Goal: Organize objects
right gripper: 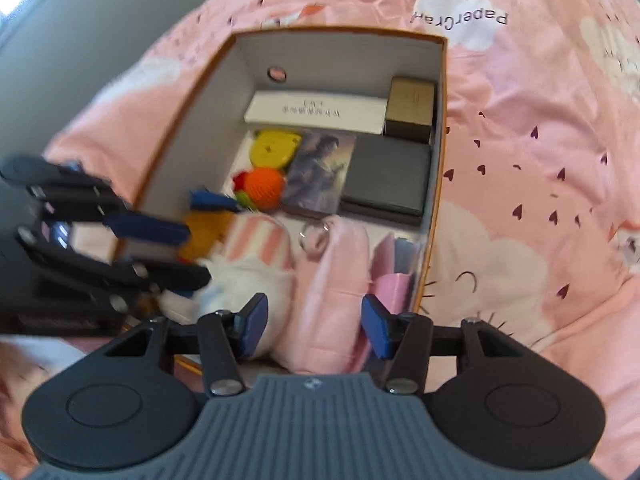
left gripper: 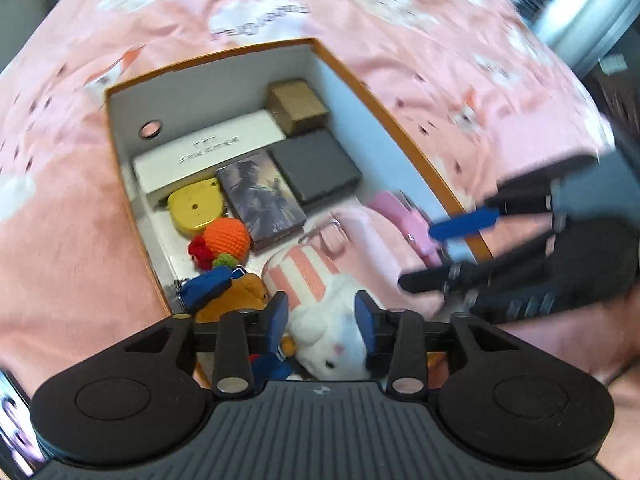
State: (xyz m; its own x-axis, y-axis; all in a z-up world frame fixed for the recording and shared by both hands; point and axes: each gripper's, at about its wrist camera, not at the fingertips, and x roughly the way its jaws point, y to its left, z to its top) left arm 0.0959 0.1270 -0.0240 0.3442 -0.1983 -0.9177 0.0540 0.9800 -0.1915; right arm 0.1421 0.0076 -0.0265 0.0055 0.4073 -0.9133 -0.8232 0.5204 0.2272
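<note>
My left gripper [left gripper: 323,312] is open, its pads flanking the white plush bunny [left gripper: 332,336] at the box's [left gripper: 404,128] near end, untouched; its long axis runs toward 11 o'clock. My right gripper [right gripper: 316,326] is wide, empty, over the pink pouch [right gripper: 336,292] at 12 o'clock.

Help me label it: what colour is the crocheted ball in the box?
Orange, clearest in the left wrist view.

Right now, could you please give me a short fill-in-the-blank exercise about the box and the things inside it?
1. The orange crochet ball lies next to the ____ tape measure.
2. The box rests on a ____ bedspread.
3. The left gripper is open around a white plush ____.
4. The round hole is in the box's ____ wall.

Missing words: yellow; pink; rabbit; far
</note>
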